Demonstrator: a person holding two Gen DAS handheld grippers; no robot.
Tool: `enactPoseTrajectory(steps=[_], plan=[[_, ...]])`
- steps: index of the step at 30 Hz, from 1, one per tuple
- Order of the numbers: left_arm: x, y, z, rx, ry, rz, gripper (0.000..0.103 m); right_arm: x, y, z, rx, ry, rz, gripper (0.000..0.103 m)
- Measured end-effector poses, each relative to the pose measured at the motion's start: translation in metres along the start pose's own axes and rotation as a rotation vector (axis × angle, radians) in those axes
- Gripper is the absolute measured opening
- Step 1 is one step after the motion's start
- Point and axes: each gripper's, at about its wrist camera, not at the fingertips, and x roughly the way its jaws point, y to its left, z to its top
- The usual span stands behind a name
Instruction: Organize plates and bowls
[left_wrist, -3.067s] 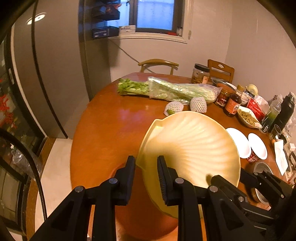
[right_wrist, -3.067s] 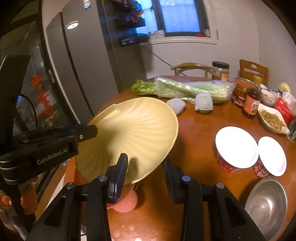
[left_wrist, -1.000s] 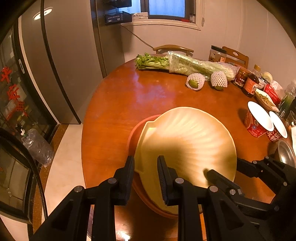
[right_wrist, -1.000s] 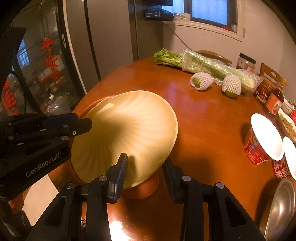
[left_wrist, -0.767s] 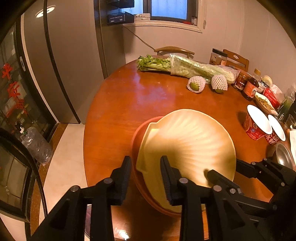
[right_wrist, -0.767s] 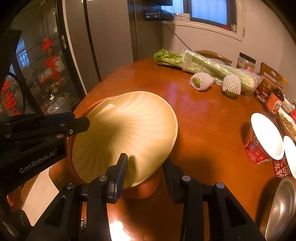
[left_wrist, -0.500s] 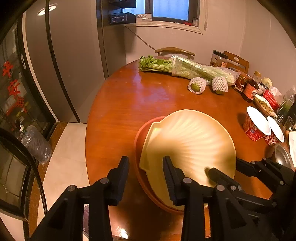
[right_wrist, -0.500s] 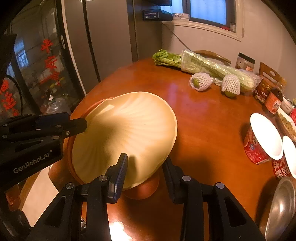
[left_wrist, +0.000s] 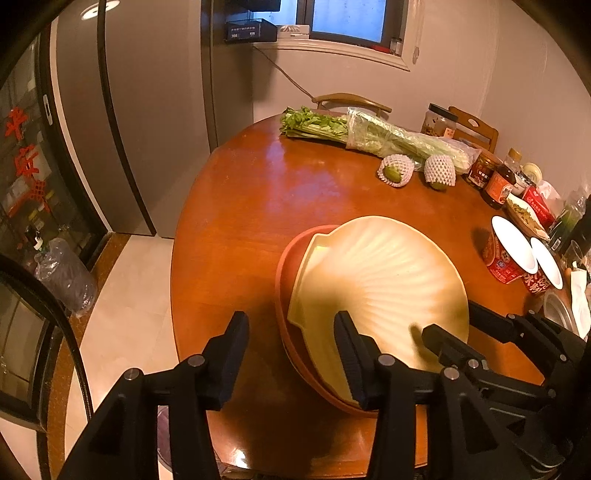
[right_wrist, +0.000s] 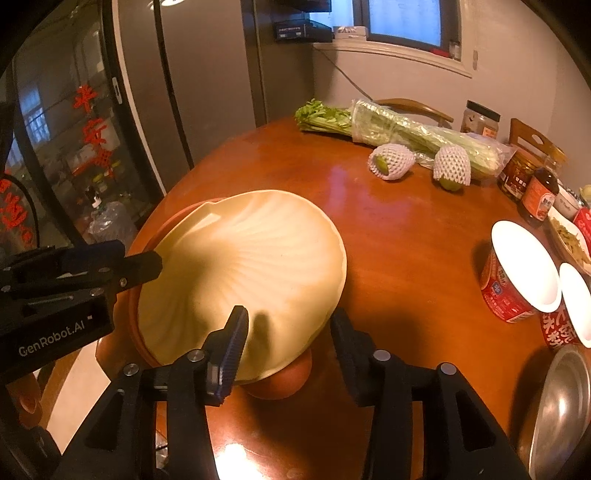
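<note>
A pale yellow shell-shaped plate (left_wrist: 376, 284) (right_wrist: 243, 266) lies on a reddish-brown dish (left_wrist: 283, 266) (right_wrist: 147, 240) near the round wooden table's (left_wrist: 258, 192) front edge. My left gripper (left_wrist: 291, 354) straddles the plate's near left rim. Its jaws are opening and the pads stand clear of the rim. My right gripper (right_wrist: 288, 343) straddles the near right rim, its jaws also opening, with no pad pressing on the plate. Each gripper shows at the side of the other's view. The dish is mostly hidden under the plate.
Bagged celery (left_wrist: 369, 136) and two net-wrapped fruits (left_wrist: 397, 170) lie at the far side. Two red noodle cups (right_wrist: 517, 273), jars, bottles and a steel bowl (right_wrist: 557, 402) crowd the right. A grey fridge (left_wrist: 147, 110) and bare floor are left of the table.
The yellow plate came down from a tilt onto the reddish dish and settled flat. Both grippers' jaws have since widened and let go of its rim.
</note>
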Motion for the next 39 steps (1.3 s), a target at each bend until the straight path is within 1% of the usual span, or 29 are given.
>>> enactPoseTrajectory(steps=[6,11,14,16,22,26,30,33,39], plan=[[0.0,0.004,-0.002,-0.01,0.006,0.001,0.049,-0.003,-0.002,0.001,0.013,-0.007,0.001,0.054],[-0.002,0.009,-0.004,-0.036,0.003,-0.044,0.052,-0.008,-0.01,0.001,0.046,-0.025,0.007,0.057],[-0.001,0.014,-0.006,-0.047,0.008,-0.04,0.053,-0.009,-0.014,0.001,0.058,-0.029,0.004,0.06],[0.0,0.016,-0.007,-0.056,0.014,-0.042,0.054,-0.01,-0.017,0.0,0.069,-0.028,0.006,0.06],[0.008,0.018,-0.009,-0.074,0.046,-0.09,0.056,-0.009,-0.024,-0.003,0.101,-0.017,0.019,0.061],[0.018,0.014,-0.01,-0.072,0.076,-0.096,0.056,-0.004,-0.022,-0.006,0.099,0.008,0.04,0.061],[0.028,0.011,-0.011,-0.068,0.103,-0.084,0.056,0.001,-0.017,-0.008,0.088,0.028,0.047,0.061],[0.032,0.008,-0.011,-0.062,0.107,-0.081,0.056,0.004,-0.015,-0.008,0.086,0.036,0.053,0.061],[0.035,0.0,-0.01,-0.045,0.11,-0.114,0.056,0.008,-0.019,-0.008,0.086,0.047,0.058,0.061]])
